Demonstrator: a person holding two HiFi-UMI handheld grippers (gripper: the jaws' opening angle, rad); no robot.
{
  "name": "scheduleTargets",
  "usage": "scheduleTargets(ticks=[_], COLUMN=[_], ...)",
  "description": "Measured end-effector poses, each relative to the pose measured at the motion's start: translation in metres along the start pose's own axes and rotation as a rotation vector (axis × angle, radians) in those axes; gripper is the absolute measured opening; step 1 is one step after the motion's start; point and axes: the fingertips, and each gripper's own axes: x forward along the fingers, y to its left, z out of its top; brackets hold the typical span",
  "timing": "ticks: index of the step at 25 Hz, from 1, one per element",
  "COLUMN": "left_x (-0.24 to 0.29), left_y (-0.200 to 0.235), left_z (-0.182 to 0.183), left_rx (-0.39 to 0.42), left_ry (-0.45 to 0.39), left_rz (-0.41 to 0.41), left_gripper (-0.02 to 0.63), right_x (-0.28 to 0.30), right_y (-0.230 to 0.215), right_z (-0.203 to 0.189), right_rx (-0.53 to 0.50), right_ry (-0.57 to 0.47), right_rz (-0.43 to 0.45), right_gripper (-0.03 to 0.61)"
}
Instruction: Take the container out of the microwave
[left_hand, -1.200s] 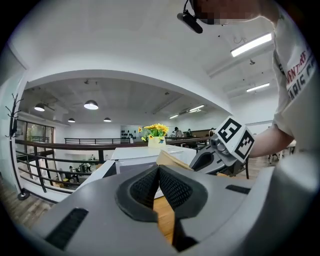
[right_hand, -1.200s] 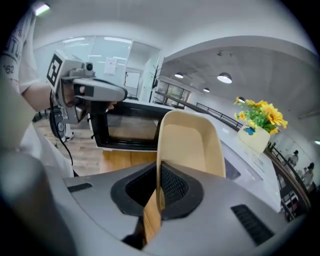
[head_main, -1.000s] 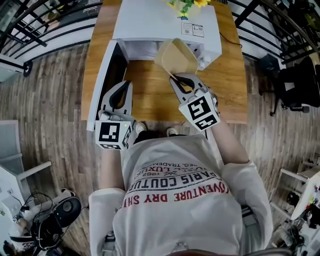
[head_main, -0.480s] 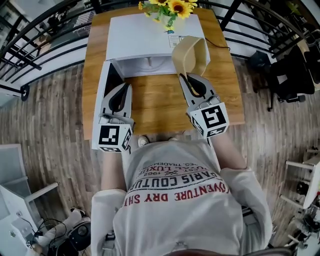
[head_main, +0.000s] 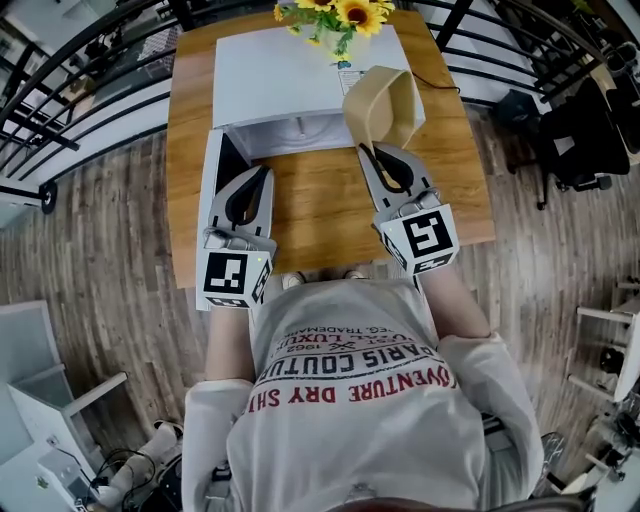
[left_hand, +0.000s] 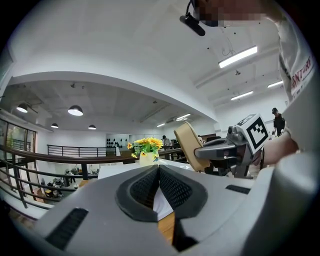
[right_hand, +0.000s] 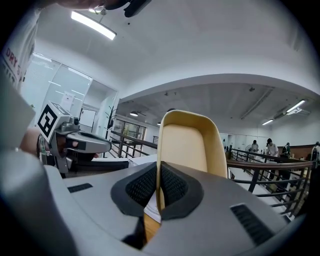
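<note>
Tan container (head_main: 385, 105) held up on edge, outside the white microwave (head_main: 290, 70)
Its rim is pinched between the nearly closed jaws of the right gripper (head_main: 375, 152), and it is seen over the microwave's front right corner, above the wooden table (head_main: 320, 215). The left gripper (head_main: 262, 172) is held level beside the swung-open microwave door (head_main: 210, 195), its jaws pressed together with nothing between them. Sunflowers (head_main: 345, 15) are set on the microwave's top
</note>
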Motion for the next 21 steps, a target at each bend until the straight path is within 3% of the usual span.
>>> scheduleTargets(ticks=[21], left_x=[-0.028], left_y=[-0.009], left_z=[-0.002], left_rx=[-0.006], left_ry=[0.034], left_rz=[0.009], left_gripper=[0.015], right_x=[-0.011], right_y=[0.021], right_z=[0.001], right_rx=[0.021], right_ry=[0.002], right_rz=[-0.016], right_gripper=[0.032])
